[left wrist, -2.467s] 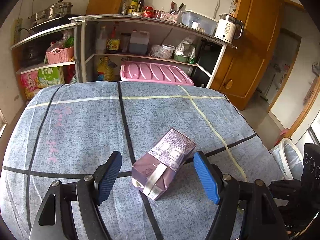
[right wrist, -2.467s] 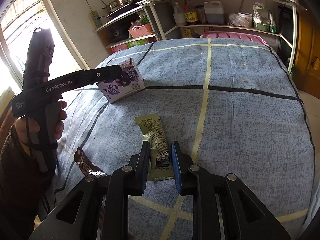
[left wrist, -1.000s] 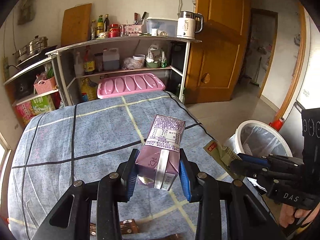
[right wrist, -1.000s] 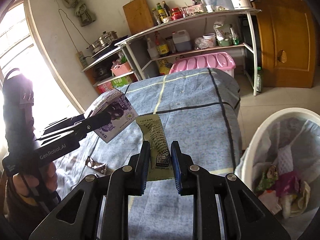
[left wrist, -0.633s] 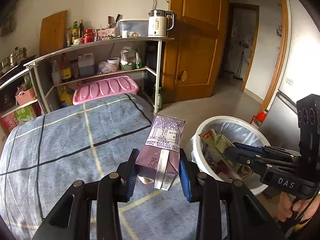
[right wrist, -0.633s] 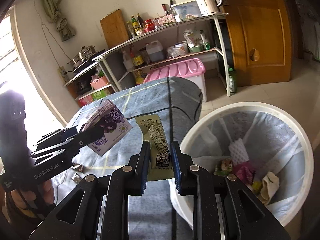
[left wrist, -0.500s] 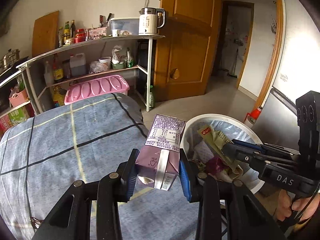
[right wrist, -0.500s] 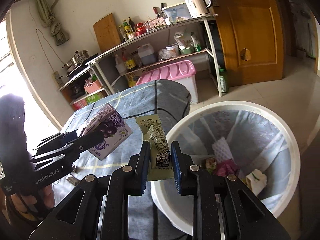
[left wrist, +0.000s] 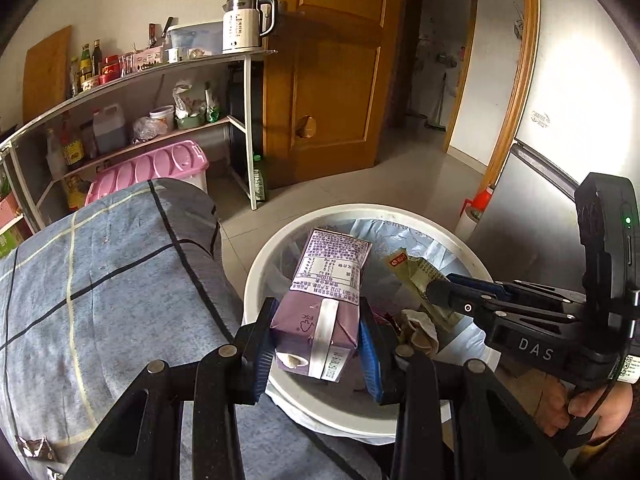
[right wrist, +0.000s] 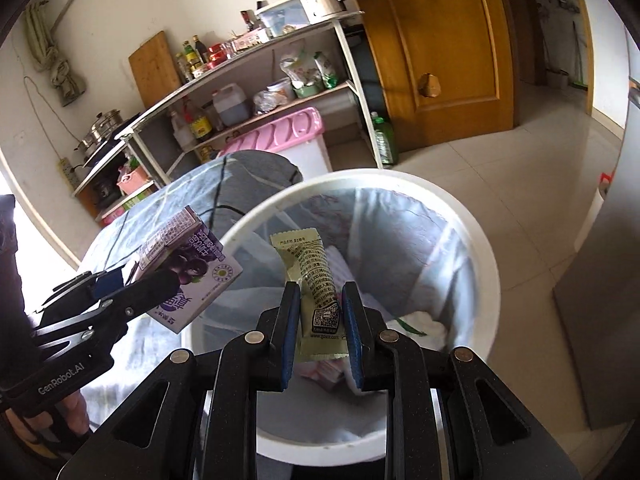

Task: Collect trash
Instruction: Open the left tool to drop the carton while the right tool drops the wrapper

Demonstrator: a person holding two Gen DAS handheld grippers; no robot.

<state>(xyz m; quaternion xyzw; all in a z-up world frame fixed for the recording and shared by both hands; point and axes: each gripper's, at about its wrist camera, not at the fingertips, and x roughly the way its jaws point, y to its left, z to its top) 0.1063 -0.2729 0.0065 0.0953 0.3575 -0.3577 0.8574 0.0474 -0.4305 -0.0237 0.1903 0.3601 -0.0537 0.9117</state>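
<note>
Glossy white plastic bin (right wrist: 486,264), woven cloth (left wrist: 100,280)

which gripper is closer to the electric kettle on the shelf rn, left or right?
Left, marginally. The left gripper, holding the purple carton, is on the kettle's side of the bin; the right gripper, holding the green wrapper, is beyond it.

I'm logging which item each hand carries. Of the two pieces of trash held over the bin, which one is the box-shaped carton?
The purple drink carton, clamped in the left gripper. The right gripper holds a flat green wrapper instead, over the white bin.
</note>
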